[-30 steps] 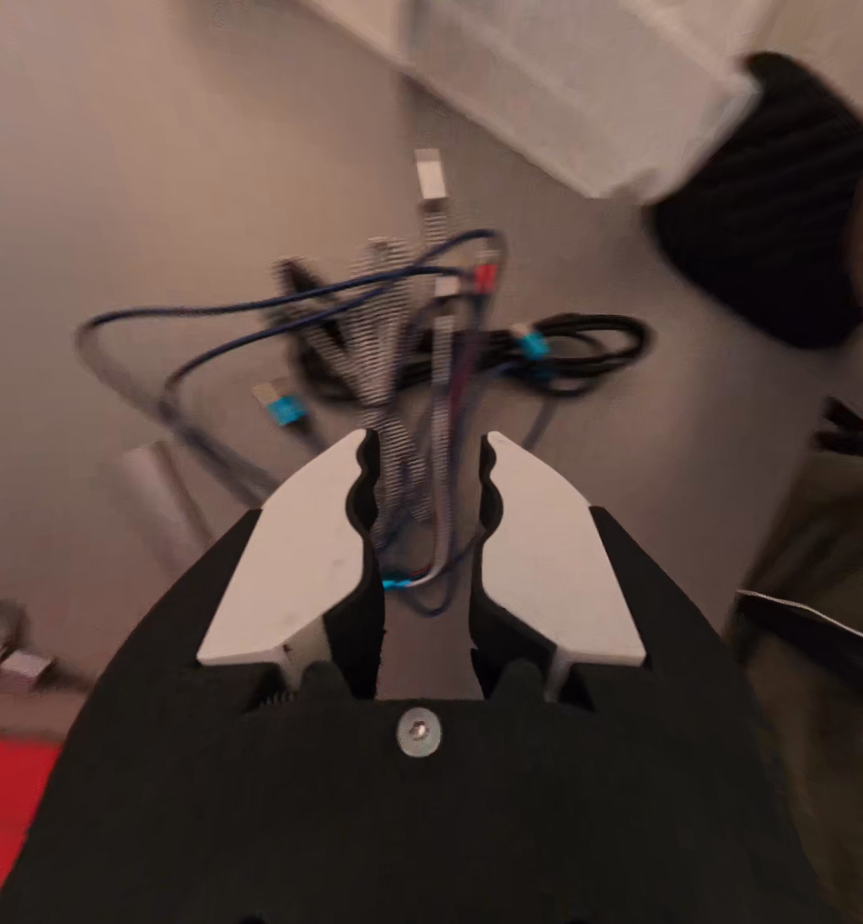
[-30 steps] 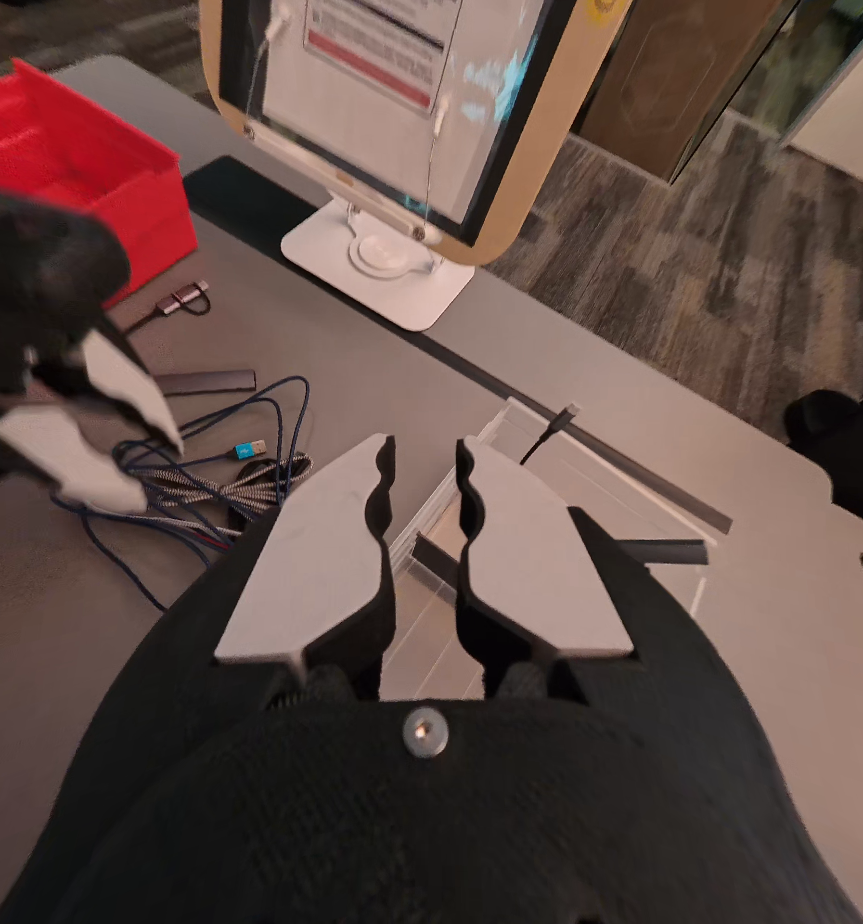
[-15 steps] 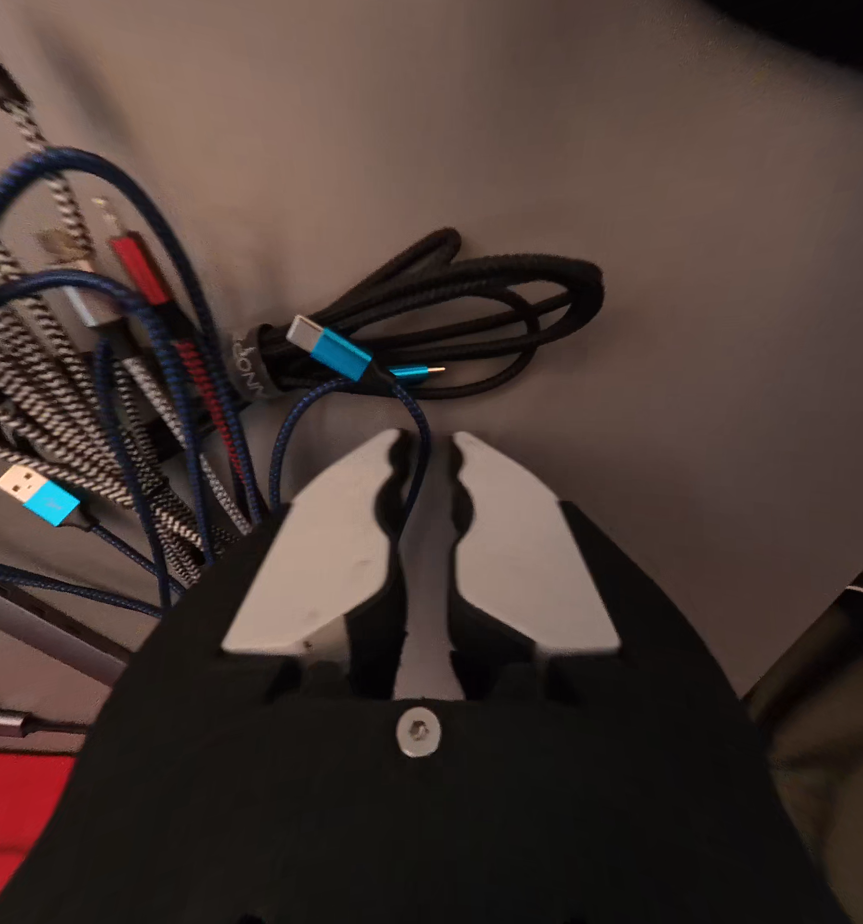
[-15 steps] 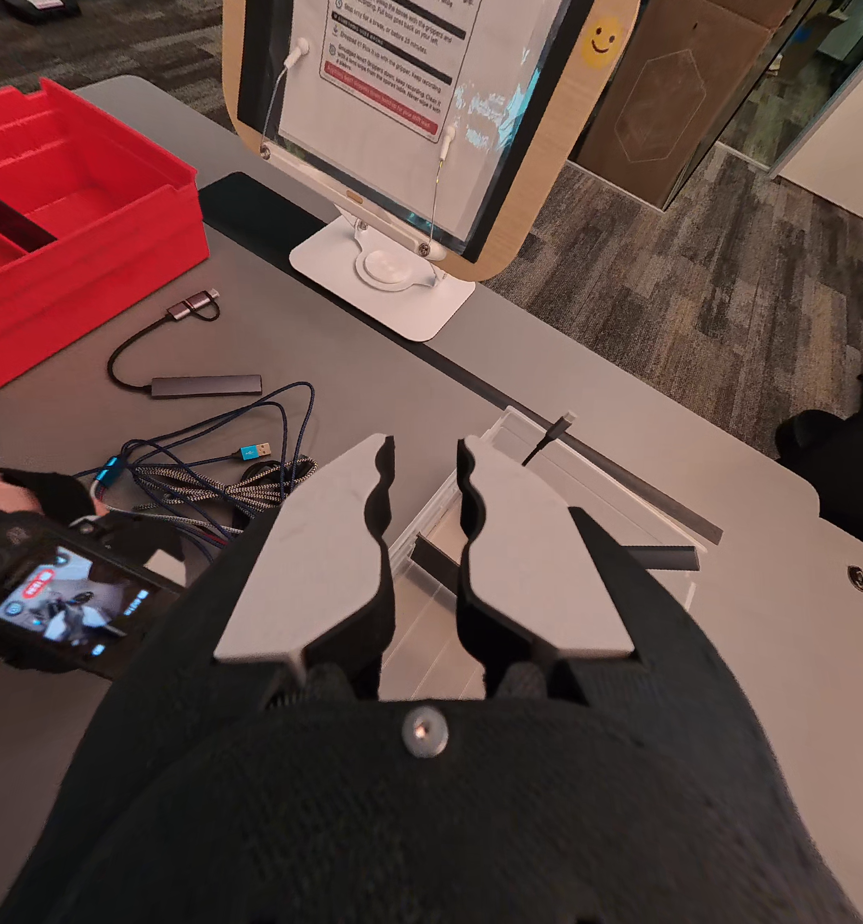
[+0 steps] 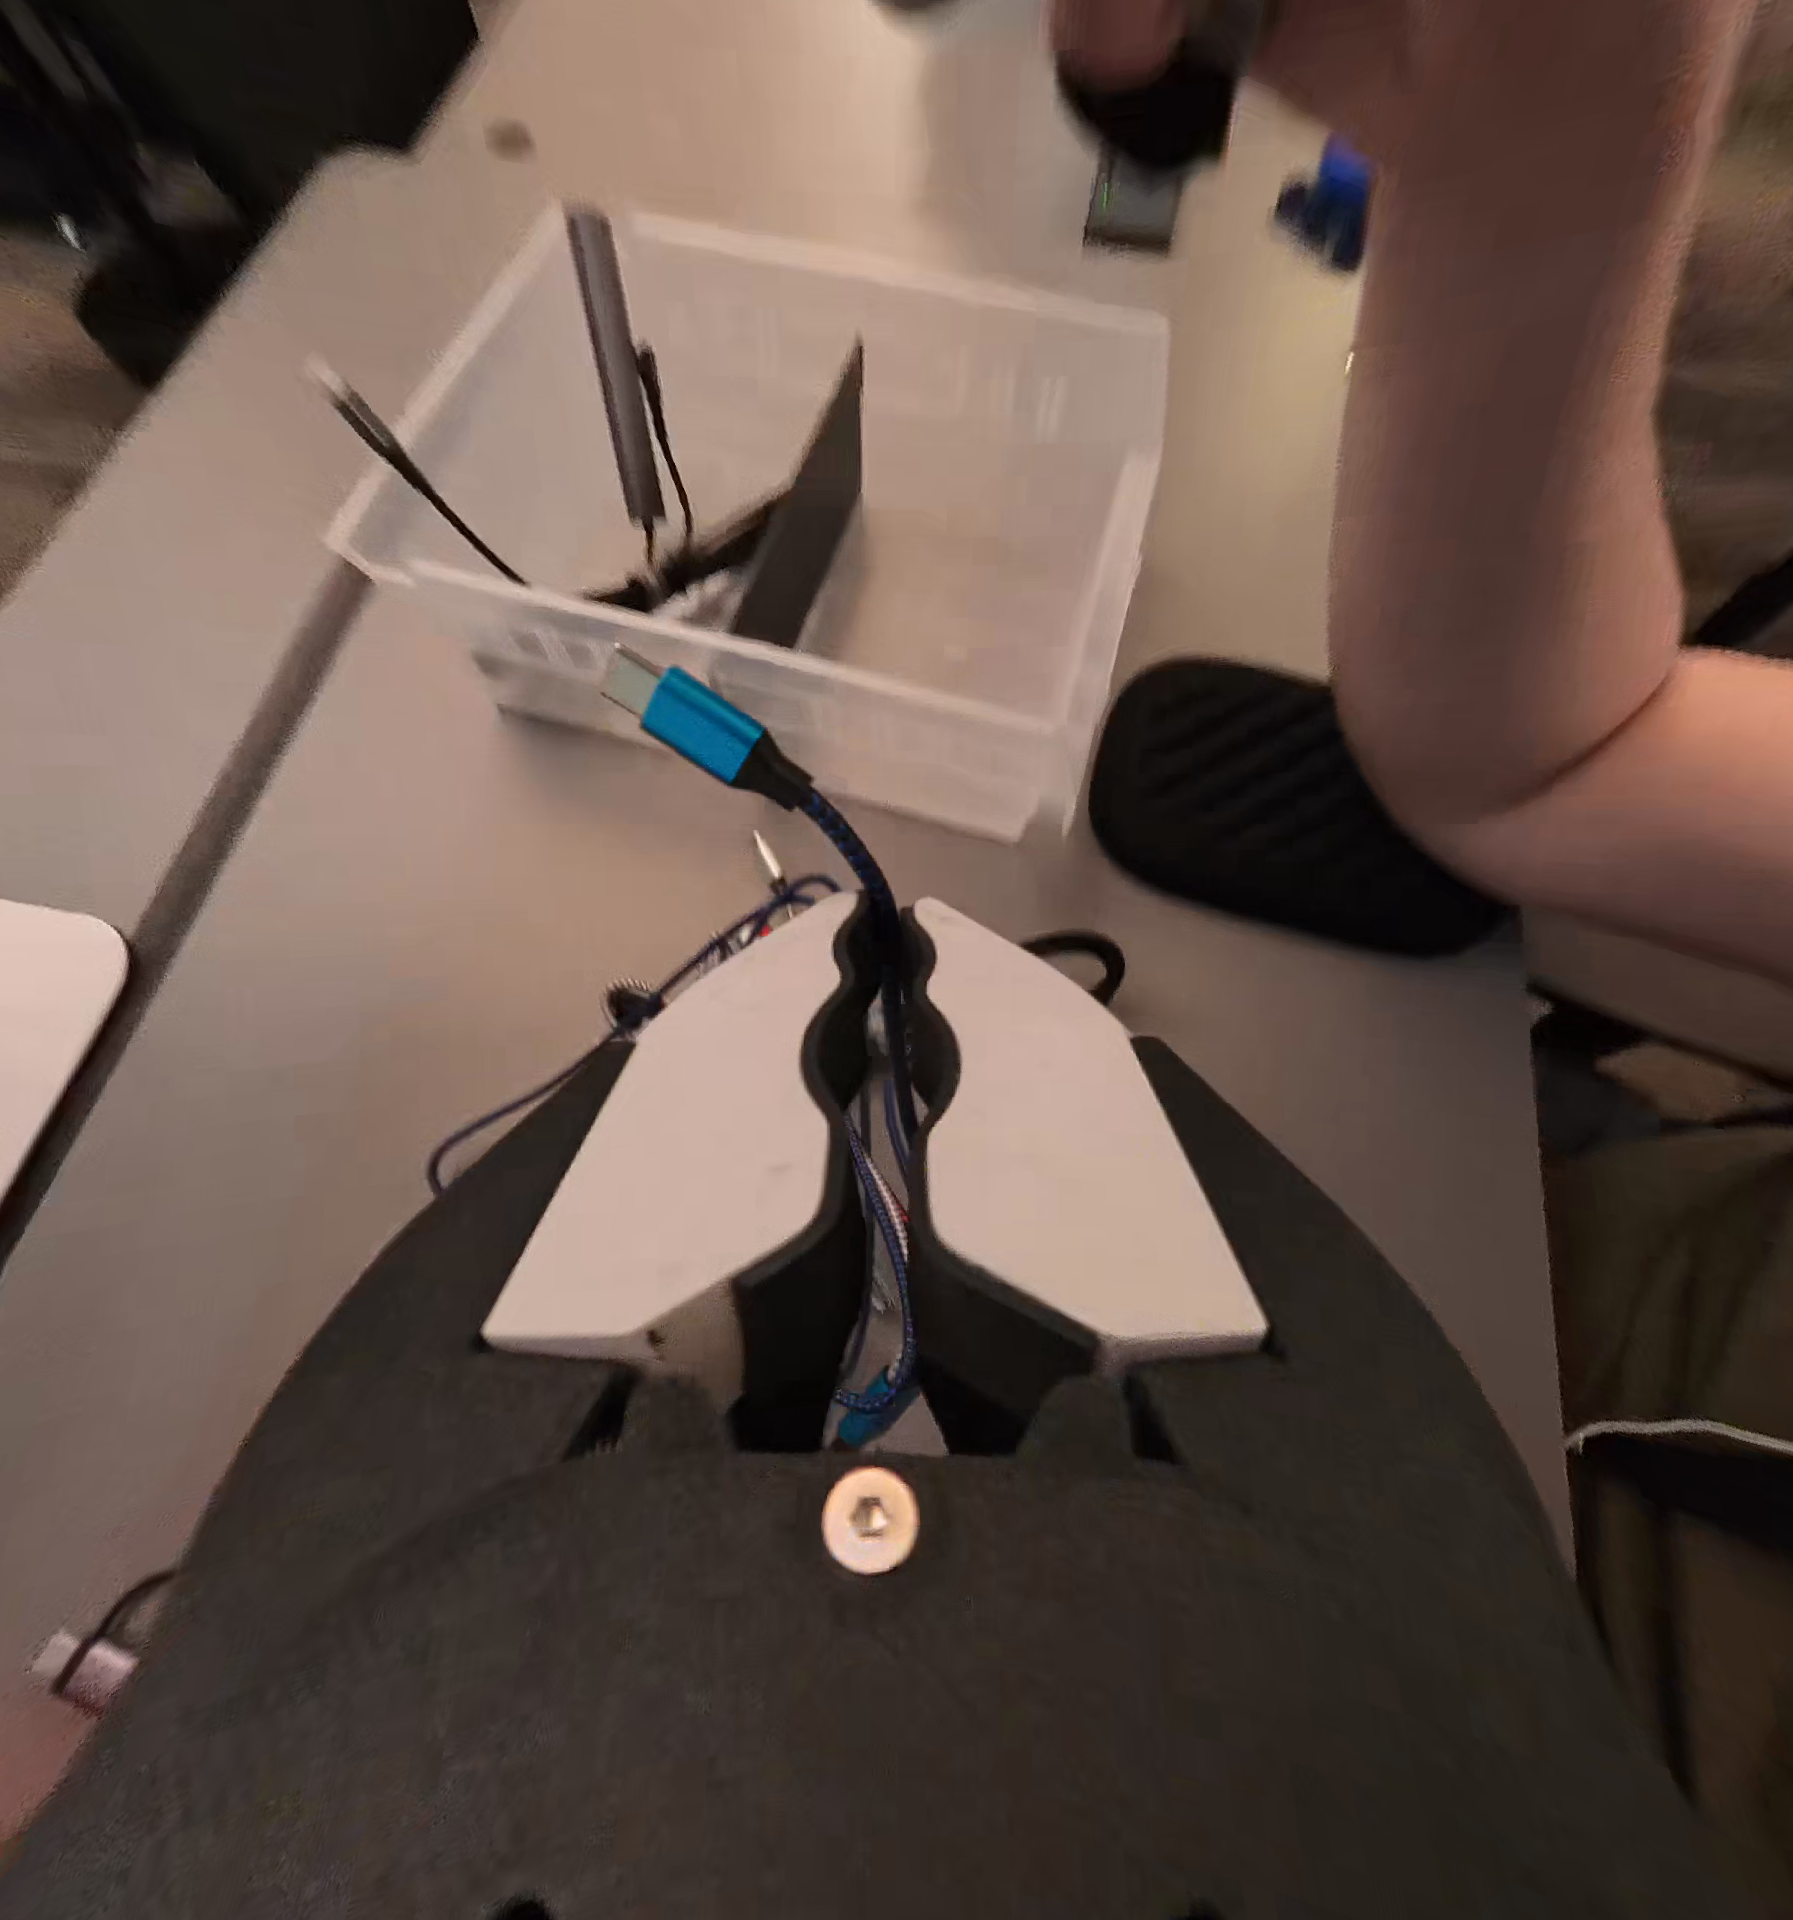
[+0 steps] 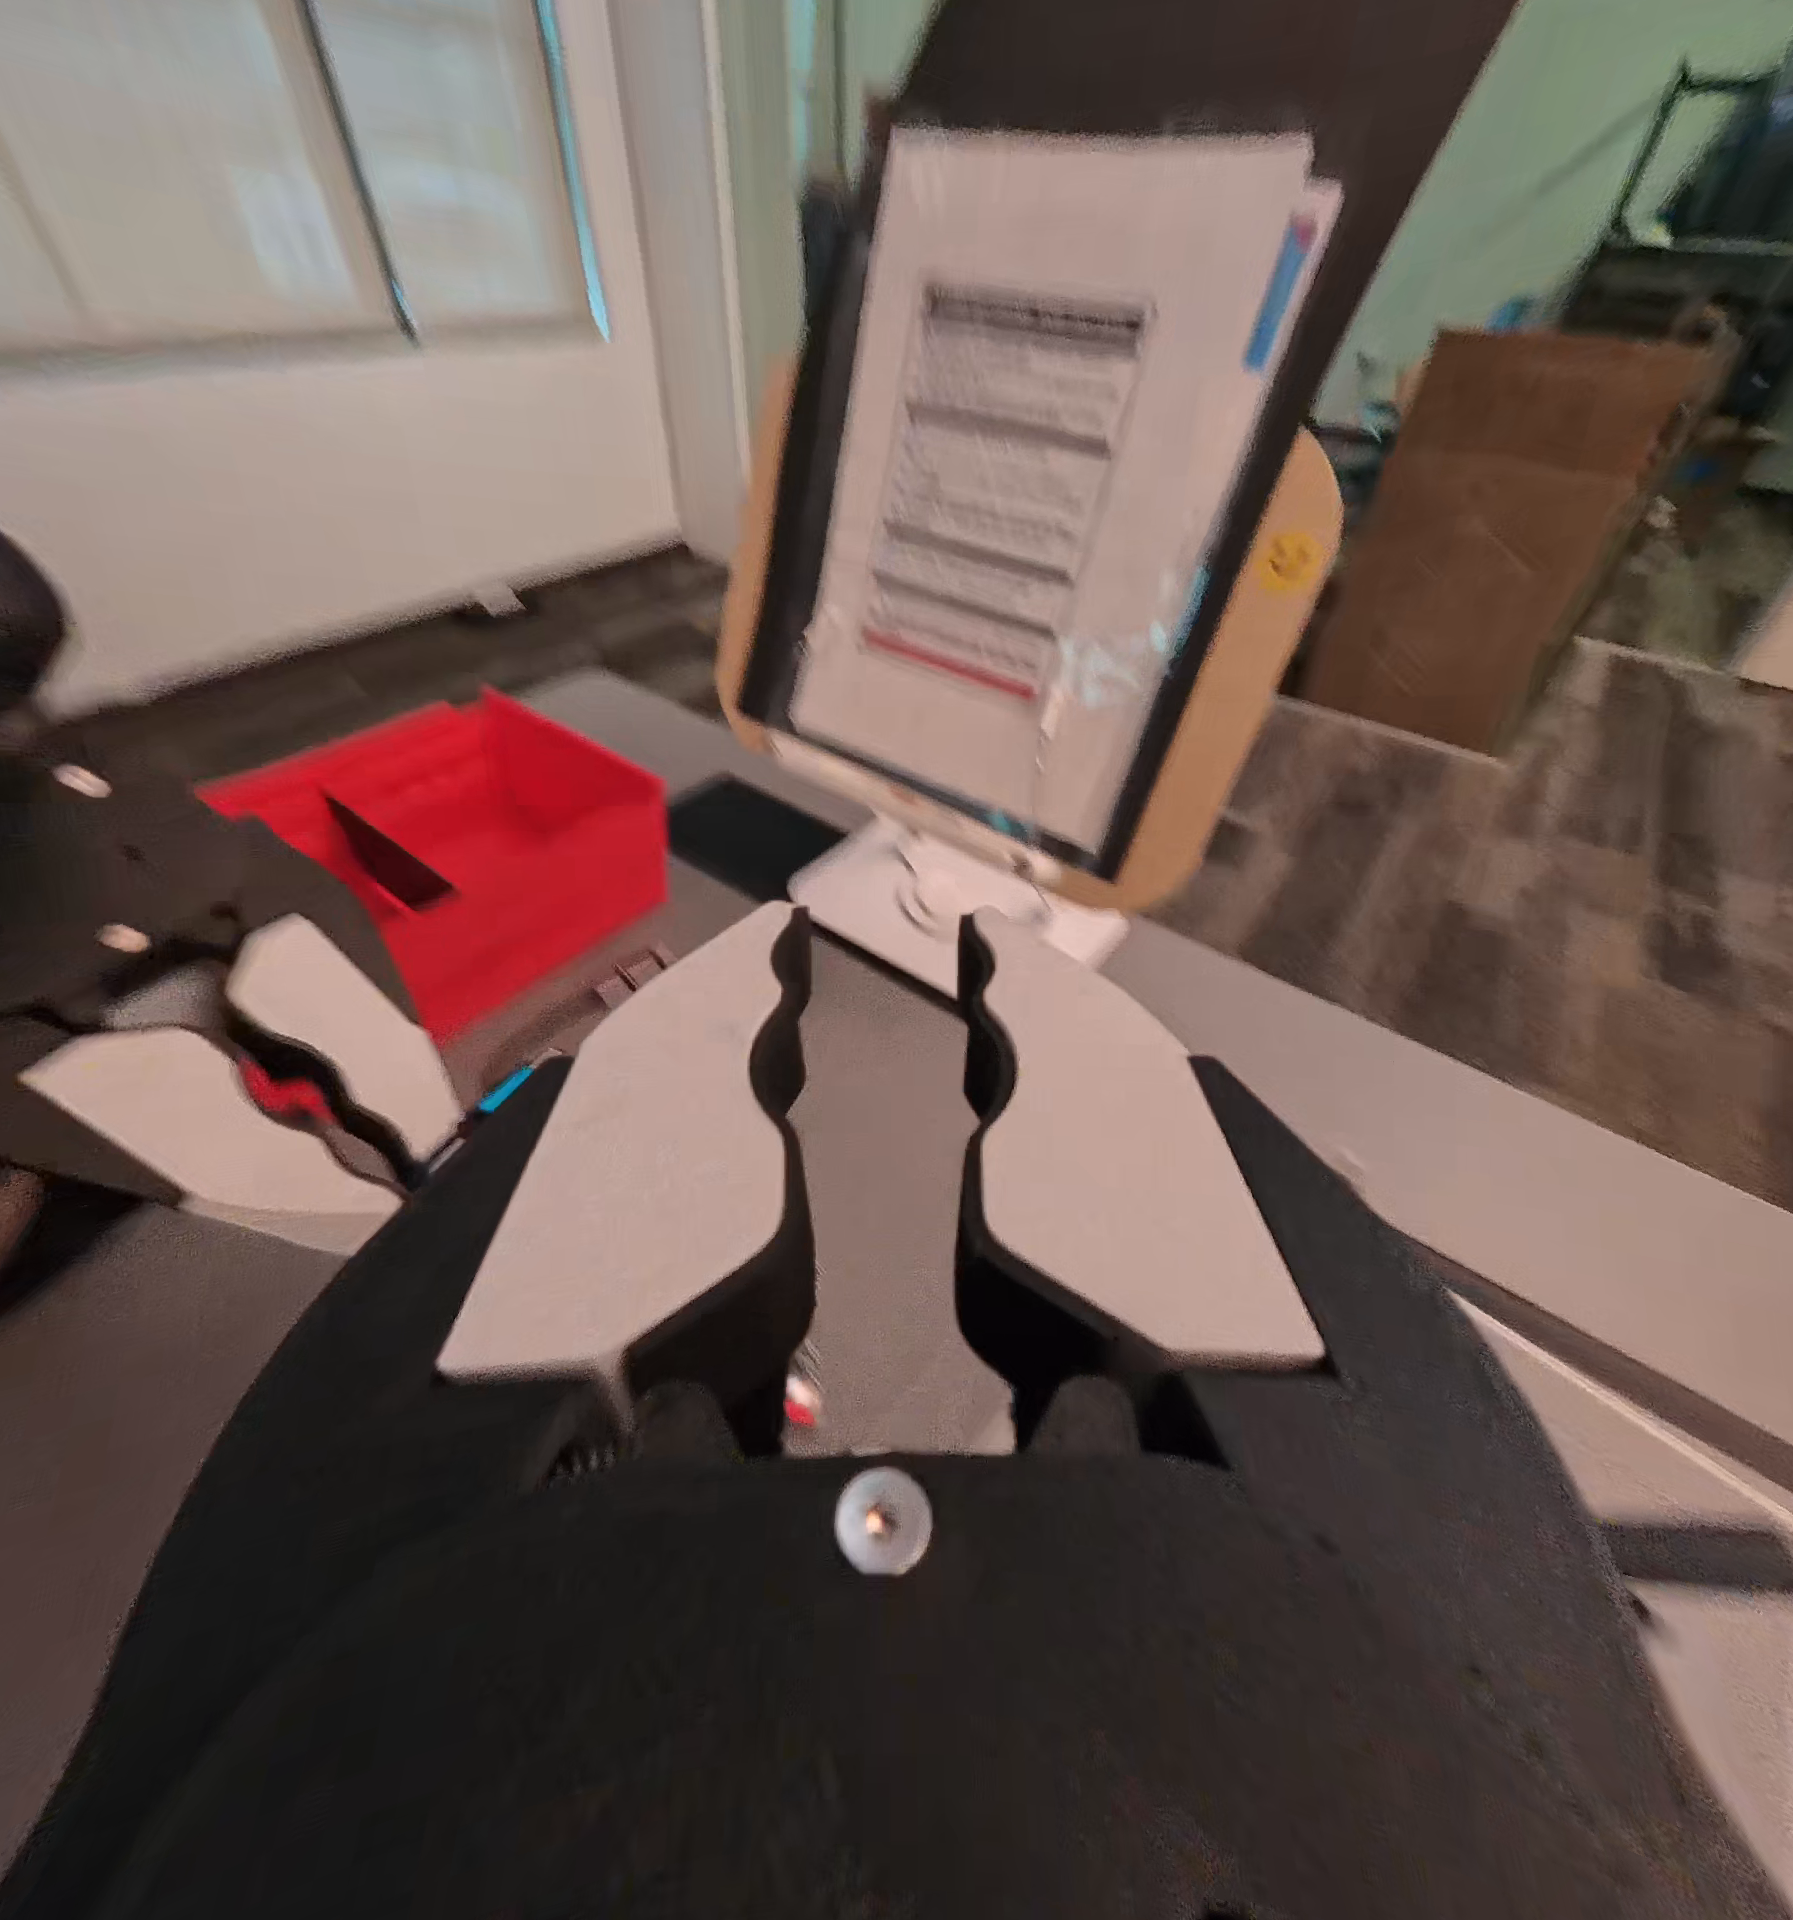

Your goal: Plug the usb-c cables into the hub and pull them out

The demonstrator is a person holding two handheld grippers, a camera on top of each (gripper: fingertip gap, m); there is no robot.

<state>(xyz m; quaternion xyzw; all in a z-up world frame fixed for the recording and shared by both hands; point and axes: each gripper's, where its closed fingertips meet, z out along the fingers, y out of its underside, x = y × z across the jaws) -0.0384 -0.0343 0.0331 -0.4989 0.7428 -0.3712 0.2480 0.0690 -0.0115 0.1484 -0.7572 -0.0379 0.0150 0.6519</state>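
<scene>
My left gripper [image 5: 884, 914] is shut on a blue braided cable [image 5: 856, 852] and holds it above the grey table. The cable's blue plug [image 5: 700, 722] sticks up past the tips, to the upper left. More cable strands hang in the gap below the jaws. A slim grey hub [image 5: 613, 364] leans upright in a clear plastic bin [image 5: 1079, 499] beyond the plug. My right gripper [image 6: 876, 935] is open and empty over the table. The left gripper also shows at the left of the right wrist view [image 6: 331, 1049], with the blue plug [image 6: 502, 1091] beside it.
A black divider [image 5: 809, 509] stands in the clear bin. A person's bare arm [image 5: 1494, 499] and a black ribbed object [image 5: 1266, 790] are to its right. A red bin [image 6: 497, 821] and a screen on a white stand [image 6: 1017, 520] sit at the table's far side. About 15 cm separates my left fingertips from my right. From the right gripper's tips to the slim grey hub [image 5: 613, 364] is close to 35 cm.
My left gripper has closed on the blue cable and lifted it off the table, swinging toward the clear bin. My right gripper has tilted up toward the screen and opened slightly wider.
</scene>
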